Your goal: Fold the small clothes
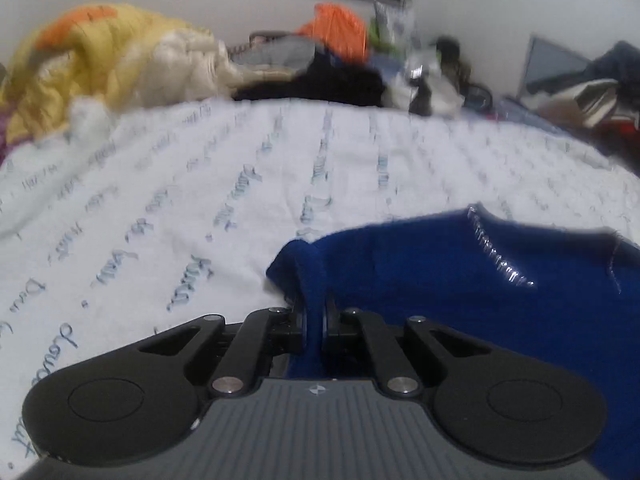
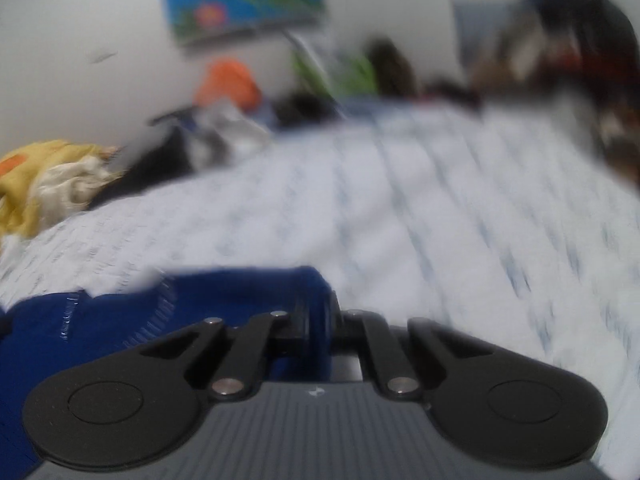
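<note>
A small dark blue garment [image 1: 460, 280] with a line of shiny trim lies on a white bedsheet [image 1: 200, 200] printed with blue script. My left gripper [image 1: 316, 312] is shut on the garment's left edge, the cloth pinched between its black fingers. In the right wrist view the same blue garment [image 2: 200, 300] spreads to the left. My right gripper [image 2: 320, 320] is shut on its right edge, just above the sheet [image 2: 440, 220]. The right wrist view is blurred.
A yellow and cream quilt [image 1: 100, 64] is heaped at the far left of the bed. Orange, black and grey clothes [image 1: 332, 52] and other clutter line the far edge by the wall. Dark items [image 1: 592, 92] pile up at the far right.
</note>
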The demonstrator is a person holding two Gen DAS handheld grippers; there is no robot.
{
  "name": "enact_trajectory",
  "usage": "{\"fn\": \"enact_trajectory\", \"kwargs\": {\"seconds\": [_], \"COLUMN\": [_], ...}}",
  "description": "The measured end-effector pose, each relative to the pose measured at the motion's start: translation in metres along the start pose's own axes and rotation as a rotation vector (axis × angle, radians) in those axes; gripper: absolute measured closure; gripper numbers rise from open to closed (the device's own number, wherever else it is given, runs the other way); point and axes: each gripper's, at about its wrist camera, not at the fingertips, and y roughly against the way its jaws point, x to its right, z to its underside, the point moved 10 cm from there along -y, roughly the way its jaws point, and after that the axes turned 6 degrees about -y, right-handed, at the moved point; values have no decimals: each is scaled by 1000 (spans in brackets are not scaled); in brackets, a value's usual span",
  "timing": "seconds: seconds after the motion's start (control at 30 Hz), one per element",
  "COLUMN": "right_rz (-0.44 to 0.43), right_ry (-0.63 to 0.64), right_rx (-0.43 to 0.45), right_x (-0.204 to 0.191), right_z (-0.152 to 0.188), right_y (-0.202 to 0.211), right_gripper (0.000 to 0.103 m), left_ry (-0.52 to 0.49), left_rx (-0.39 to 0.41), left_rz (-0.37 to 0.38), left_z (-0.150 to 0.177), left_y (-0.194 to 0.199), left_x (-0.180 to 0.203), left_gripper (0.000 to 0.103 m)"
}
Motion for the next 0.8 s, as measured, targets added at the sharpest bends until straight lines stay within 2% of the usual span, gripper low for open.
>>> {"fn": "enact_trajectory", "kwargs": {"seconds": [0.03, 0.1, 0.13, 0.17, 0.2, 0.23, 0.27, 0.3, 0.33, 0.37, 0.43, 0.5, 0.53, 0.57, 0.6, 0.63, 0.73, 0.8], "right_rz": [11, 5, 6, 11, 27, 41, 40, 16, -27, -72, -133, -120, -84, -47, -24, -12, -54, -9], "right_ry": [-17, 3, -13, -33, -52, -71, -81, -79, -69, -51, 24, 148, 193, 216, 232, 267, 168, 234], "right_rx": [-51, -31, -30, -45, -53, -23, 33, 80, 101, 95, 43, -10, -39, -82, -96, -25, -11, -10], "right_x": [6, 1, -1, -1, 2, 3, 3, -3, -15, -32, -66, -92, -95, -93, -86, -78, -63, -69], "right_z": [12, 19, 17, 15, 10, 2, -7, -15, -19, -20, -12, 6, 16, 27, 37, 39, 34, 38], "right_y": [-9, -10, -9, -10, -7, 0, 14, 25, 33, 35, 26, 4, -10, -24, -35, -35, -40, -43], "right_gripper": [97, 95, 87, 72, 65, 58, 58, 58, 58, 58, 59, 59, 59, 59, 56, 51, 51, 51], "left_ry": [-20, -30, -33, -34, -34, -30, -23, -23, -35, -62, -126, -162, -172, -185, -163, -136, -171, -189], "left_rx": [6, 2, 16, 46, 92, 148, 199, 232, 237, 223, 149, 35, -24, 26, 10, 9, 10, 9], "left_rz": [-8, 4, 1, -4, -4, 8, 32, 73, 106, 135, 173, 189, 191, 175, 186, 194, 168, 121], "left_z": [0, -4, -7, -12, -19, -27, -35, -41, -45, -45, -38, -21, -10, -7, -6, -7, -7, -5], "left_y": [0, 2, 9, 17, 30, 44, 56, 63, 62, 57, 34, 3, -12, -14, -18, -21, -24, -13], "left_x": [3, 7, 7, 6, 5, 6, 10, 20, 34, 49, 80, 95, 97, 94, 89, 83, 82, 83], "left_gripper": [95, 92, 89, 85, 69, 48, 36, 18, 15, 16, 24, 29, 25, 19, 17, 17, 16, 17]}}
